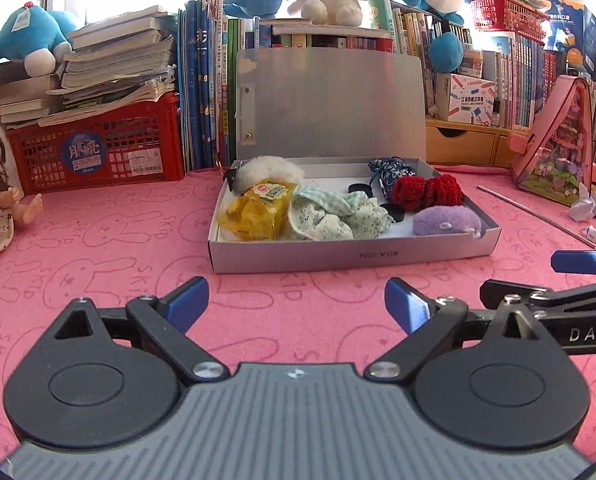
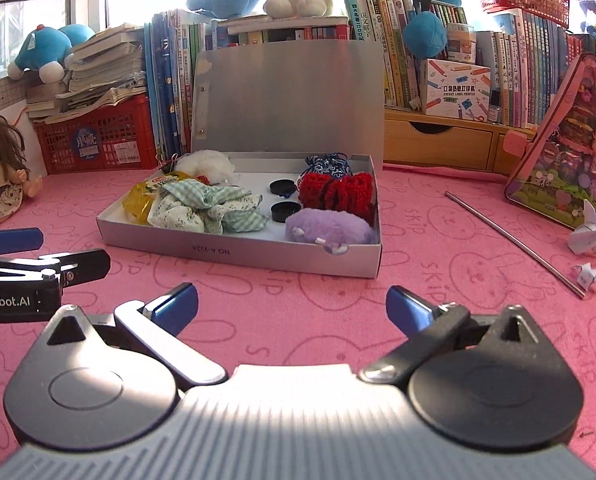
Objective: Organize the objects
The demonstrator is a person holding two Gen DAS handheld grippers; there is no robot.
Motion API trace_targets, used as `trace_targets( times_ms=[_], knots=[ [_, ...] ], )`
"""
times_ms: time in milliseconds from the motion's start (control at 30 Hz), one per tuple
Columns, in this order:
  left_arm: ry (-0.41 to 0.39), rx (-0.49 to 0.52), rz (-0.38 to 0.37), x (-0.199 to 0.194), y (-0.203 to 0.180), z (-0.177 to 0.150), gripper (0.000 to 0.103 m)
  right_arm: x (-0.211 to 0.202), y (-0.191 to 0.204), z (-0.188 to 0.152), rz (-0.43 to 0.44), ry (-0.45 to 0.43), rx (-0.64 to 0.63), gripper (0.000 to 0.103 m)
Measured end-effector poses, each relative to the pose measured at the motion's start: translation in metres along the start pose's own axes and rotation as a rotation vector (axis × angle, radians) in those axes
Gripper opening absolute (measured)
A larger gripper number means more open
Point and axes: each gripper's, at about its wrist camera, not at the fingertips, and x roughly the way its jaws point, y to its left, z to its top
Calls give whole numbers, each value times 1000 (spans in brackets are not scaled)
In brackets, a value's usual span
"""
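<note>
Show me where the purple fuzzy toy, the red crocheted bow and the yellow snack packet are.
purple fuzzy toy [image 2: 328,230], right wrist view, middle of its body
red crocheted bow [image 2: 336,192], right wrist view, its centre
yellow snack packet [image 1: 256,210], left wrist view, packet front

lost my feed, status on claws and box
Left claw open, empty. Right claw open, empty. Box lid up, full. Nothing in the way.

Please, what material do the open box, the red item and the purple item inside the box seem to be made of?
The open box looks like thin cardboard with a matte silver-grey finish: folded corners, a notched front wall. The red item seems crocheted yarn, with visible ribbed stitches. The purple item looks like fuzzy plush, soft pile; what fills it cannot be seen.
</note>
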Motion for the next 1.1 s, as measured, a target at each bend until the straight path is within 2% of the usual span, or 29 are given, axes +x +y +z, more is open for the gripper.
trace_targets(
  times_ms=[233, 433, 567, 667, 733, 1100],
  knots=[
    [53, -4, 27, 5, 3, -29, 97, 3, 8, -32, -18, 34, -13, 103],
    [99, -30, 44, 13, 8, -34, 97, 8, 5, -30, -17, 57, 21, 103],
    [153, -32, 54, 23, 8, -34, 98, 15, 10, -29, -33, 83, -2, 103],
    [156, -36, 60, 23, 9, -34, 100, 22, 13, -29, -34, 125, -16, 103],
    [162, -34, 59, 24, 8, -34, 103, 23, 12, -29, -31, 126, -7, 103],
    [166, -37, 58, 26, 8, -33, 103, 23, 12, -29, -31, 126, -7, 103]
  ],
)
